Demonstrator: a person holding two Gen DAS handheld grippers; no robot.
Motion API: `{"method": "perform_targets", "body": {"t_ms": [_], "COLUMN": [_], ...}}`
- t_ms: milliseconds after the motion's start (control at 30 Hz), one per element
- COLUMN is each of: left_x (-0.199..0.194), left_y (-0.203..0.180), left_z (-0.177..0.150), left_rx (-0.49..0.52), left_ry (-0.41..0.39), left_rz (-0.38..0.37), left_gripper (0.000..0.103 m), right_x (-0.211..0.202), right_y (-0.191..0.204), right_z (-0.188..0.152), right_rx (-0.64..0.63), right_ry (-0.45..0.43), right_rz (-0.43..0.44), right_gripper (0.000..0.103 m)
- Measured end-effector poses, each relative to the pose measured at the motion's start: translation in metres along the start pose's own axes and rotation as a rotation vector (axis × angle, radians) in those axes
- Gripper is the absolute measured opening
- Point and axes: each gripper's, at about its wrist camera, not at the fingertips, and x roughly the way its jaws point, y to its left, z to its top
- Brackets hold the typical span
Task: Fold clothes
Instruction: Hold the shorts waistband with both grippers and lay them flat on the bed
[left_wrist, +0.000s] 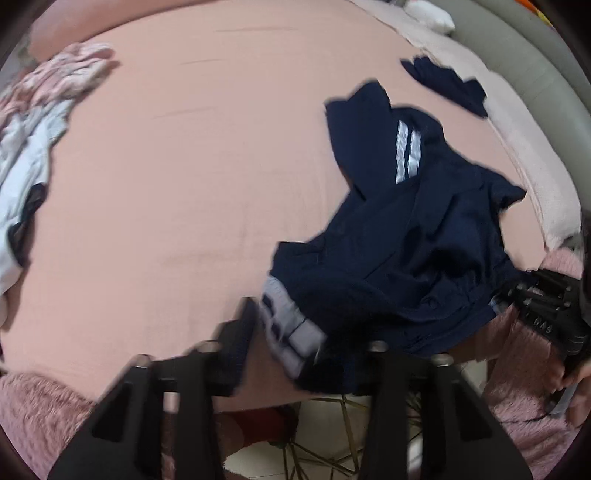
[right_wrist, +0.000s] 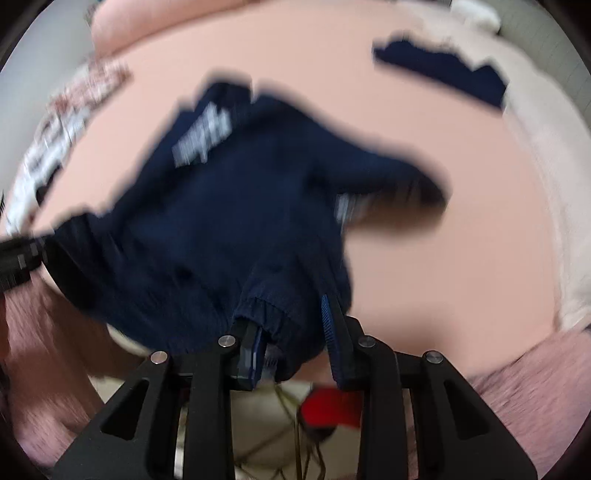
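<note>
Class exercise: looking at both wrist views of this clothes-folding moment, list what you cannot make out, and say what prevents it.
- Navy garment, right wrist view: motion blur smears the white print, unreadable.
- Left gripper, left wrist view: the garment's striped cuff covers one finger, so the grip is unclear.
- Clothes pile, left wrist view: cut by the fisheye edge, items indistinct.
- Small navy item: too crumpled to identify.

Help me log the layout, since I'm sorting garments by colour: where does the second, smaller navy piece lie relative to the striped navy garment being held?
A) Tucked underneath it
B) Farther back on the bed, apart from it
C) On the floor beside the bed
B: the smaller navy piece lies beyond the striped navy garment on the pink bed sheet, with bare sheet between them.
</note>
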Motion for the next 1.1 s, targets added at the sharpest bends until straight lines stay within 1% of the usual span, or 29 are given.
{"method": "perform_targets", "body": {"t_ms": [33,67,100,167,200,300,333,367,467,567,600,667,733,767,800,867,933,1000,1100], "left_x": [-0.002,-0.004,-0.006,-0.013,-0.024,-0.091,-0.114,-0.137,-0.204,-0.271,-0.289,-0.3,-0.288,-0.282,-0.275,-0.25,-0.214,-0.181,-0.162], "left_y": [0.0,0.0,0.0,0.0,0.001,-0.001,-0.002,-0.003,-0.005,-0.007,-0.007,-0.005,-0.011,-0.013,-0.017,-0.032,-0.036,-0.029,-0.029], "left_z": [0.003,0.005,0.008,0.016,0.03,0.084,0.099,0.103,0.117,0.132,0.133,0.119,0.12,0.121,0.121,0.122,0.121,0.13,0.151], "left_rx": [0.008,0.017,0.025,0.04,0.041,0.059,0.065,0.066,0.068,0.07,0.072,0.085,0.082,0.08,0.08,0.082,0.06,0.035,0.021], "left_ry": [-0.01,-0.021,-0.031,-0.055,-0.083,-0.253,-0.31,-0.353,-0.482,-0.612,-0.644,-0.638,-0.602,-0.585,-0.566,-0.515,-0.435,-0.367,-0.36], "left_rz": [0.004,0.007,0.011,0.018,0.022,0.014,0.01,0.008,0.002,-0.005,-0.011,-0.049,-0.036,-0.029,-0.022,-0.005,-0.016,-0.018,0.013], "left_gripper": [0.015,0.009,0.008,0.007,0.007,0.007,0.007,0.007,0.007,0.007,0.007,0.007,0.007,0.007,0.007,0.007,0.007,0.007,0.007], "right_x": [-0.009,-0.018,-0.027,-0.045,-0.054,-0.08,-0.089,-0.098,-0.19,-0.259,-0.272,-0.288,-0.295,-0.294,-0.293,-0.28,-0.254,-0.217,-0.16], "right_y": [-0.002,-0.005,-0.007,-0.012,-0.014,-0.021,-0.024,-0.026,-0.029,-0.04,-0.044,-0.051,-0.048,-0.044,-0.039,-0.033,-0.03,-0.027,-0.027], "right_z": [0.009,0.018,0.027,0.045,0.054,0.081,0.09,0.099,0.138,0.151,0.151,0.14,0.133,0.129,0.126,0.128,0.13,0.137,0.166], "right_rx": [-0.004,-0.007,-0.011,-0.019,-0.022,-0.033,-0.037,-0.041,-0.011,0.039,0.066,0.081,0.047,0.038,0.031,0.033,0.028,0.016,0.01], "right_ry": [-0.025,-0.049,-0.074,-0.123,-0.147,-0.221,-0.246,-0.27,-0.508,-0.63,-0.636,-0.636,-0.639,-0.624,-0.605,-0.551,-0.509,-0.444,-0.327], "right_rz": [-0.007,-0.014,-0.021,-0.035,-0.042,-0.063,-0.07,-0.077,-0.034,0.055,0.104,0.183,0.143,0.135,0.131,0.152,0.104,0.058,-0.005], "right_gripper": [0.019,0.012,0.009,0.008,0.007,0.007,0.006,0.006,0.007,0.008,0.009,0.009,0.009,0.009,0.009,0.009,0.009,0.009,0.008]}}
